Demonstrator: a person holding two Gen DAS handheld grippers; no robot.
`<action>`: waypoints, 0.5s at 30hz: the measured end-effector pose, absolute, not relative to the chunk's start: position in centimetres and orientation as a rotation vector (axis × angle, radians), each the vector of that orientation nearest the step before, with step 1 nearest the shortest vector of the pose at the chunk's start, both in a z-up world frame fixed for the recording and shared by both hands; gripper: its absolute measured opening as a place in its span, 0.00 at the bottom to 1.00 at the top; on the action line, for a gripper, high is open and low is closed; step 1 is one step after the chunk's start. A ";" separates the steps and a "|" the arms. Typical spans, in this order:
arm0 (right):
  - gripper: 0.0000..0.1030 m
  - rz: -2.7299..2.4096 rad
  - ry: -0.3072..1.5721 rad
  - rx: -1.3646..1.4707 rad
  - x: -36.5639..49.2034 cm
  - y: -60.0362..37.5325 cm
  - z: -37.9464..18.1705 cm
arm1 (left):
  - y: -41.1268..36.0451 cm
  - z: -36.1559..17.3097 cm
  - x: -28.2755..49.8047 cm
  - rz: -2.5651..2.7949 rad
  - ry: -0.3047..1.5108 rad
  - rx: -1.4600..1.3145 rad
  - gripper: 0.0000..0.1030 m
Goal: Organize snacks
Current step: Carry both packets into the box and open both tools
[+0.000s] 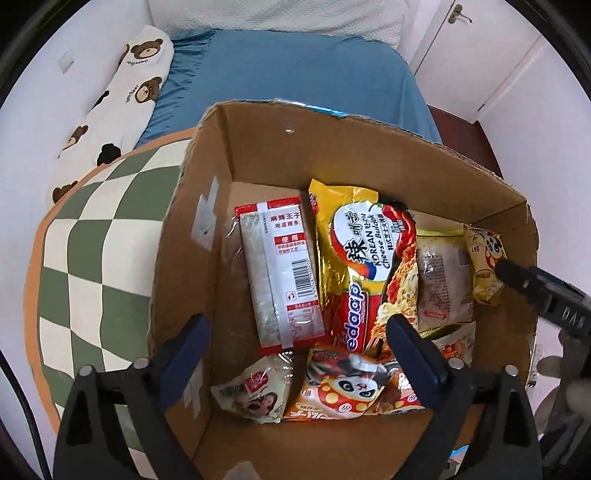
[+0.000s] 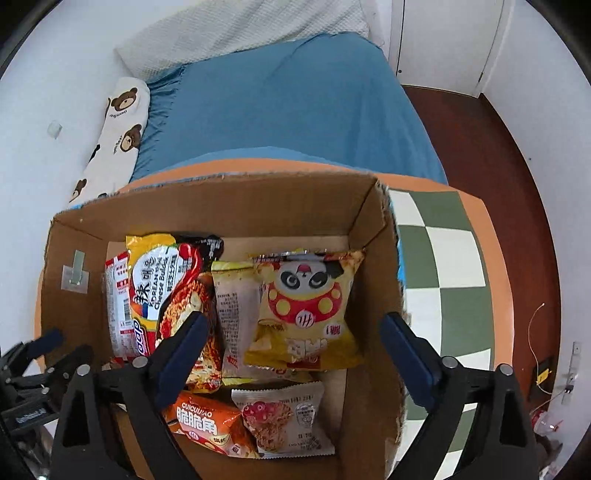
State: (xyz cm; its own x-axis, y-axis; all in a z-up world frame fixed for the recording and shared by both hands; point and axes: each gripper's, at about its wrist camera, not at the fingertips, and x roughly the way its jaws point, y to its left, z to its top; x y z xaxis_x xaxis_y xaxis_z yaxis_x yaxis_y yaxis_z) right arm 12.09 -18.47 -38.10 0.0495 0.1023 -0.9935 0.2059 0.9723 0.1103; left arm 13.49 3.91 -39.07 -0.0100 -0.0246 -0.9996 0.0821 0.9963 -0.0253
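We are looking down onto a checkered mat [image 2: 443, 258], green and cream squares inside an orange border, spread over a bed with a blue sheet [image 2: 295, 110]. A long white bolster printed with brown bears [image 1: 122, 99] lies along the white wall, a white textured cover [image 2: 240, 29] sits at the bed's far end, and dark red-brown flooring [image 2: 480, 155] and a white door [image 1: 480, 55] show off to one side. On the mat stands an open cardboard box [image 1: 266, 140], its flaps cut away and bits of tape on one inner wall. The snacks lie inside, flat on its floor: a red-and-white packet [image 1: 280, 273] with a barcode, just beside it a gold and red Korean cheese noodle pack [image 1: 358, 266], a yellow panda snack bag [image 2: 306, 306], an orange panda bag [image 1: 351, 387], a pale packet [image 2: 288, 417] and a small clear pouch [image 1: 255, 391]. Our left gripper [image 1: 299, 354] hangs over the box with its blue-padded fingers spread wide, nothing between them. Our right gripper [image 2: 291, 354] is likewise spread and pinches nothing.
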 end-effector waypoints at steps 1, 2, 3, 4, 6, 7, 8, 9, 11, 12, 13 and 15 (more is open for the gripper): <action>0.94 -0.085 1.523 0.245 11.9 -18.4 -38.2 | 3.8 -38.9 13.6 -0.084 1.575 0.048 0.98; 0.94 -0.089 1.521 0.246 11.7 -18.3 -38.2 | 3.8 -38.8 13.7 -0.086 1.567 0.050 0.98; 0.95 -0.091 1.520 0.246 11.5 -18.2 -38.1 | 3.7 -38.7 13.8 -0.087 1.563 0.055 0.99; 0.95 -0.094 1.518 0.245 11.2 -18.1 -38.0 | 3.6 -38.5 13.8 -0.083 1.557 0.060 0.99; 0.95 -0.100 1.513 0.242 10.6 -18.0 -37.8 | 3.5 -38.0 13.9 -0.091 1.537 0.051 0.99; 0.95 -0.102 1.510 0.235 10.4 -17.9 -37.6 | 3.5 -37.8 13.8 -0.087 1.528 0.051 0.99; 0.95 -0.103 1.504 0.232 10.0 -17.8 -37.4 | 3.5 -37.6 13.8 -0.084 1.518 0.053 0.99; 0.95 -0.103 1.498 0.232 9.7 -17.8 -37.2 | 3.4 -37.2 13.7 -0.084 1.511 0.054 0.99; 0.95 -0.100 1.491 0.232 8.9 -17.6 -36.6 | 3.2 -36.6 13.4 -0.085 1.500 0.051 0.99; 0.95 -0.102 1.484 0.233 8.5 -17.6 -36.3 | 3.1 -36.2 13.2 -0.086 1.493 0.047 0.99; 0.95 -0.102 1.476 0.233 8.1 -17.5 -35.9 | 3.0 -35.8 13.0 -0.090 1.484 0.043 0.99; 0.95 -0.103 1.458 0.230 7.3 -17.4 -35.1 | 2.9 -34.9 12.6 -0.092 1.461 0.049 0.99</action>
State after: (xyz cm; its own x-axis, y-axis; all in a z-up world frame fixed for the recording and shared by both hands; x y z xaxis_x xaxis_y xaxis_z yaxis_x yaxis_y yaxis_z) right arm 7.28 -17.37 -35.06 0.1125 0.0700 -0.9912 0.2089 0.9736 0.0925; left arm 12.55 2.85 -34.95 0.1068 -0.0323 -0.9938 0.0921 0.9955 -0.0224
